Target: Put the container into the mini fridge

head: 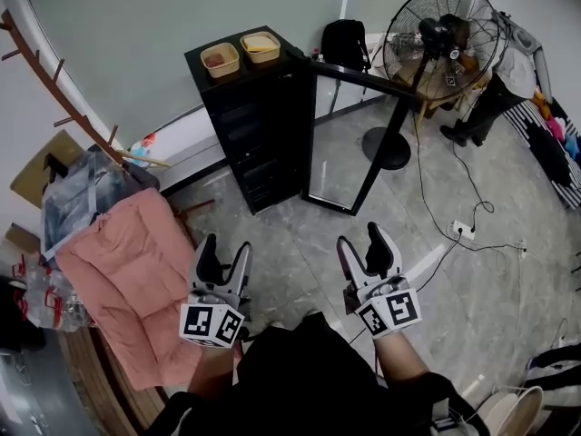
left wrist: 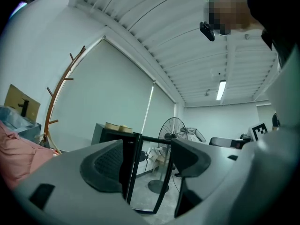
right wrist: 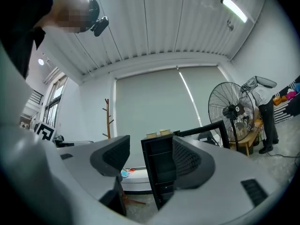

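We hold both grippers out in front of us, side by side and well apart, each pointing roughly level across the room toward the mini fridge (head: 259,134). The left gripper (head: 225,245) has its fingers released and spread, and its own view shows only the far-off fridge door through the gap of the left gripper (left wrist: 147,158), with nothing between the ribbed dark pads. The right gripper (head: 361,239) is tipped very slightly upward; its fingers are likewise released. In the right gripper view the gap of the right gripper (right wrist: 151,158) frames the distant fridge body, and the pads touch nothing. Each gripper is a smooth pale-grey shell that carries a white cube with black square markers, the left cube (head: 211,323) and the right cube (head: 390,312). Our right forearm (head: 402,363) runs straight back from its cube.

The mini fridge is a tall, matte black box standing on the grey tiled floor (head: 290,234). Its door (head: 340,143), a glass pane in a thin black frame, hangs swung open to the side. On the fridge's flat top sit the first container (head: 220,59) and the second container (head: 260,46), two shallow, tan, rounded-square tubs set just beside each other, far from both grippers. A soft pink quilted cushion (head: 127,271) lies near the left gripper, and a round wire-caged fan (head: 442,36) stands beyond the door.
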